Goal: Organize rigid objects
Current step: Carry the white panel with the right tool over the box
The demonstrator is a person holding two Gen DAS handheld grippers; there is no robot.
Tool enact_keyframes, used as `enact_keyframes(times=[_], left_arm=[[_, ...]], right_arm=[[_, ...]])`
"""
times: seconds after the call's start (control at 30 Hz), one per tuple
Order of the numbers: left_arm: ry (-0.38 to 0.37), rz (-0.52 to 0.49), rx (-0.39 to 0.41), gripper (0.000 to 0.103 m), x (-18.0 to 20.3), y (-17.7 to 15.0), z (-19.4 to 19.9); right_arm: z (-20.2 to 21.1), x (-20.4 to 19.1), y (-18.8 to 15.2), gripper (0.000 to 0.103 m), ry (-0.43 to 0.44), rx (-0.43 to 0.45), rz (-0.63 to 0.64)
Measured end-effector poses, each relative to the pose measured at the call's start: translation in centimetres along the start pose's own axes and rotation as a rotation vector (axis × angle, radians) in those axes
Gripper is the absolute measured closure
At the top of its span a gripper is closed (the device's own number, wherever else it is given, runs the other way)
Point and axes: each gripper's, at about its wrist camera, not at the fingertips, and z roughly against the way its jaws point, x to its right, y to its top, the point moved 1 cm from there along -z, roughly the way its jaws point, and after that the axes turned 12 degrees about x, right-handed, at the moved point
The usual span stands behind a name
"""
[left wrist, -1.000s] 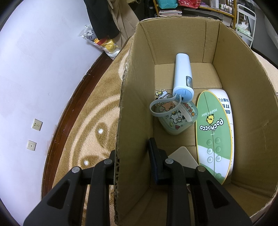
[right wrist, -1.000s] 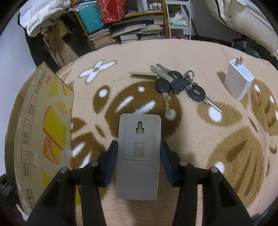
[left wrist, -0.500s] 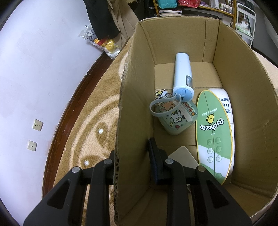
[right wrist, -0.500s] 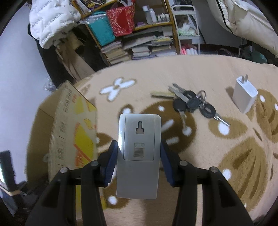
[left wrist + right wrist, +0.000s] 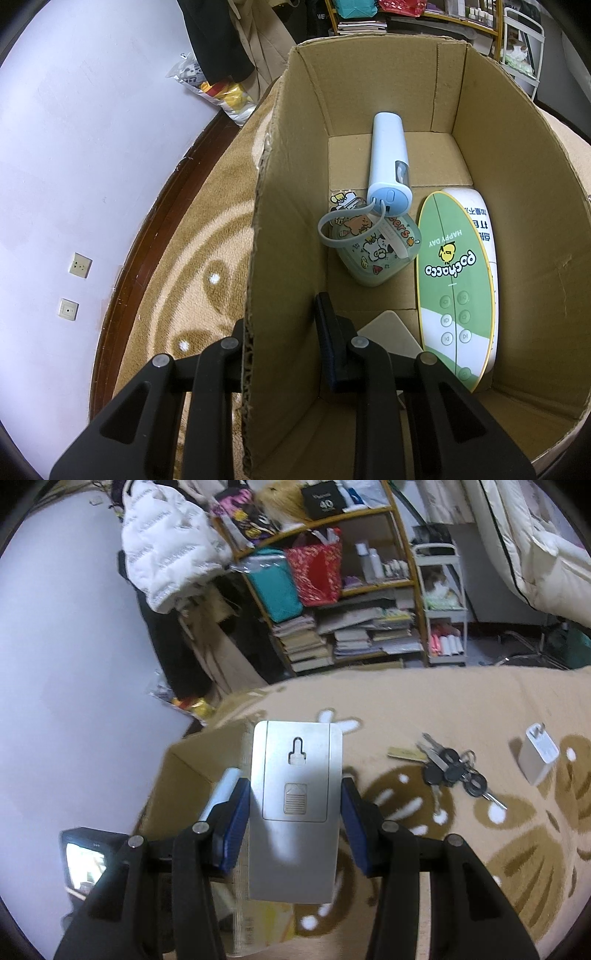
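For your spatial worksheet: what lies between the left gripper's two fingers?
In the left wrist view, the cardboard box's side wall stands between the left gripper's fingers; they straddle its edge.

1. a tan plush rug [image 5: 461,709] with brown and white patterning carries everything.
2. an open cardboard box [image 5: 517,192] stands on it.
3. a bunch of keys [image 5: 452,771] lies near a white charger plug [image 5: 537,753].

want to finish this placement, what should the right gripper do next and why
Probably carry the grey plate left over the box and lower it in. The right gripper holds it in the air, and the left gripper grips the box wall.
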Motion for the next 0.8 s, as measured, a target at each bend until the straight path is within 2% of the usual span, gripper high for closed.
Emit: enact_keyframes(times=[0.37, 0.8], left_arm=[[0.0, 0.0, 0.0, 0.079, 0.0, 0.0, 0.0], [-0.001, 0.0, 0.0, 0.079, 0.0, -0.1, 0.0]], right_arm=[[0.8, -3.2, -0.1, 0.052, 0.098, 0.006, 0.028], [-0.8, -6.5, -0.7, 0.052, 0.145, -0.018, 0.137]])
